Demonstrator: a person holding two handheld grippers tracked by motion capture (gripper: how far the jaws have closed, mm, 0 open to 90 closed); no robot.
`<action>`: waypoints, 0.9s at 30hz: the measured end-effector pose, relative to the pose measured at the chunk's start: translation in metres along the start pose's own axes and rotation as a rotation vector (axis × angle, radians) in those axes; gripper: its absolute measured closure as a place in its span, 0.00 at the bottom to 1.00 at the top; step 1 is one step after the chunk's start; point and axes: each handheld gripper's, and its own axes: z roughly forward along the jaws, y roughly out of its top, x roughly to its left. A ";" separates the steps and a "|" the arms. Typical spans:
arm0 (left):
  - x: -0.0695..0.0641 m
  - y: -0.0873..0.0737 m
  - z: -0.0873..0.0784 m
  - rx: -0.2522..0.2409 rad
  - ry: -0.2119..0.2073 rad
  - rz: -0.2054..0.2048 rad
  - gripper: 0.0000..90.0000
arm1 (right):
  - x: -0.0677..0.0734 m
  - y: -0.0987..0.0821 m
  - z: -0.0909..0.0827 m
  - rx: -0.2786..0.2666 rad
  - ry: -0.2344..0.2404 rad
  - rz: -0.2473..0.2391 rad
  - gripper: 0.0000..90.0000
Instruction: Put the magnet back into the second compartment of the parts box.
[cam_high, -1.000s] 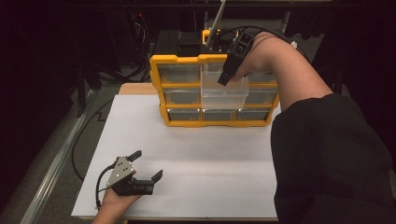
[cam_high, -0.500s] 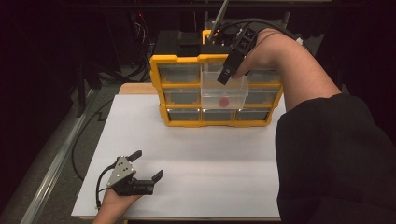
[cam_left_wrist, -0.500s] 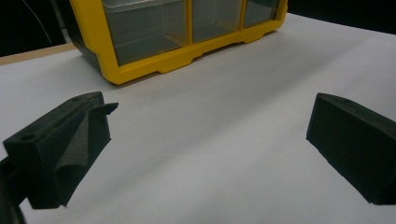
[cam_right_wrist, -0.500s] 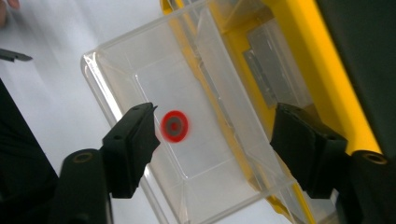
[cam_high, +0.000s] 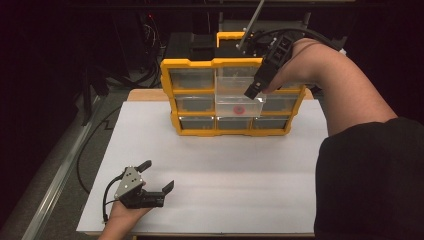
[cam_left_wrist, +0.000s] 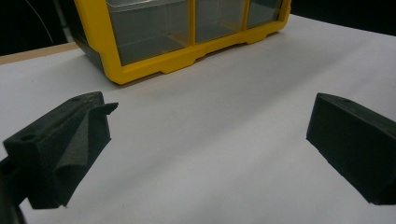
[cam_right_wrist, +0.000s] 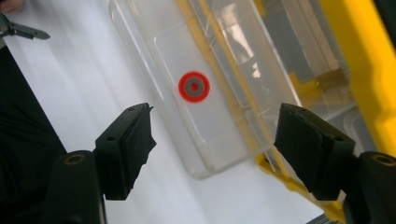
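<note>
Handling: clear plastic drawer (cam_high: 239, 105) looks light and stiff, slick walls, thin enough to crack if pinched hard, so I'd guess easy does it
Grab spot: front lip of that drawer, the edge nearest the person, seems the safest bite; flat sides probably slip
Where it is: middle row, centre slot of the yellow-framed plastic drawer cabinet (cam_high: 233, 96), pulled partway out toward the person
What's inside: one small round red ring-shaped piece with a grey centre (cam_right_wrist: 194, 86) lying on the drawer floor; other drawers look shut, contents too murky to call
Right tool (cam_right_wrist: 212, 149): jaws have just been opening, now roughly half spread, nothing pressed between them, hovering above the drawer's front end
Left tool (cam_high: 154, 176): spread wide, holding nothing, resting low over the white tabletop (cam_high: 210, 175) well apart from the cabinet
</note>
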 end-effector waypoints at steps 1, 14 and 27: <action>0.000 0.000 0.000 0.001 0.000 0.000 0.01 | 0.000 -0.003 0.000 -0.003 0.003 -0.002 0.31; 0.000 0.001 0.002 0.003 0.007 0.006 0.01 | 0.007 -0.045 0.000 -0.001 0.013 0.031 0.31; -0.001 0.002 0.003 0.001 -0.007 0.017 0.01 | 0.023 -0.077 0.012 0.000 0.030 0.051 0.24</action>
